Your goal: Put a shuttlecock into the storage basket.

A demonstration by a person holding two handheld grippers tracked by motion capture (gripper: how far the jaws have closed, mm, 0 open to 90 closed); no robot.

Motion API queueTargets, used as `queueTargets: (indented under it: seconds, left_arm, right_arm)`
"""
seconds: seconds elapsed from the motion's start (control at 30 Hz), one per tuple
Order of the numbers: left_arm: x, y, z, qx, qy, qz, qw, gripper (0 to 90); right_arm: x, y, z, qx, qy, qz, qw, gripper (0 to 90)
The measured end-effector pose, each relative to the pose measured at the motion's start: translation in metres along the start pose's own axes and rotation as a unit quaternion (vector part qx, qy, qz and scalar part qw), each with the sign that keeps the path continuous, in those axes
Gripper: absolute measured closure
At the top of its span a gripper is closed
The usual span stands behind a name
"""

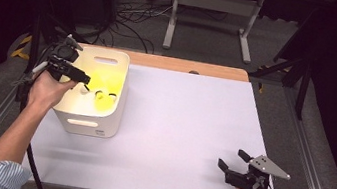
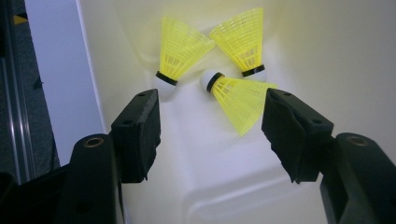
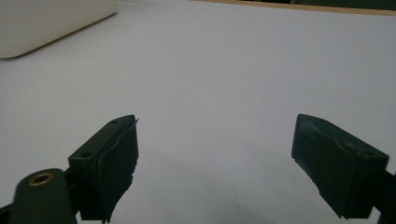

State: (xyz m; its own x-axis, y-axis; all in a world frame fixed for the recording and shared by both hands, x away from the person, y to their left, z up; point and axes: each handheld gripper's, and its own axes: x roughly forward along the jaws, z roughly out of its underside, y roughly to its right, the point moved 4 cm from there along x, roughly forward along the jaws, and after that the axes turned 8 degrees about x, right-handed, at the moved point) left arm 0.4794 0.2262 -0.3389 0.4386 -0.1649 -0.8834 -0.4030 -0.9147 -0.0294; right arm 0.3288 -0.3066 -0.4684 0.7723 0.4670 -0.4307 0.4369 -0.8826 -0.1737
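Three yellow shuttlecocks (image 2: 238,95) with white corks lie on the floor of a cream plastic bin (image 1: 93,126); from the high view they show as yellow shapes (image 1: 104,96) inside it. My left gripper (image 1: 82,79) hangs over the bin's left rim, held open (image 2: 212,128) above the shuttlecocks and empty. One shuttlecock (image 2: 180,51) lies to the left, another (image 2: 243,39) at the back. My right gripper (image 1: 233,161) rests near the table's front right corner, open (image 3: 215,158) over bare white surface.
The bin stands at the left of the white tabletop (image 1: 182,127), and its corner (image 3: 51,23) appears far left in the right gripper view. A wooden strip (image 1: 186,66) runs along the far edge. Cables and a stand's legs (image 1: 207,24) lie on the floor beyond.
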Motion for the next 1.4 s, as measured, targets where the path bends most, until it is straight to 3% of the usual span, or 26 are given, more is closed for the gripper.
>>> queueTargets:
  seconds: [0.43, 1.4]
  left_arm:
    - [-0.007, -0.006, 0.005, 0.000, 0.003, -0.010, 0.9999, 37.8]
    - [-0.017, -0.032, 0.019, -0.035, 0.014, -0.021, 0.9991, 38.2]
  right_arm:
    - [0.000, 0.000, 0.000, 0.000, 0.000, 0.000, 1.0000, 14.8]
    - [0.001, 0.000, 0.000, -0.001, -0.002, -0.001, 1.0000, 14.9]
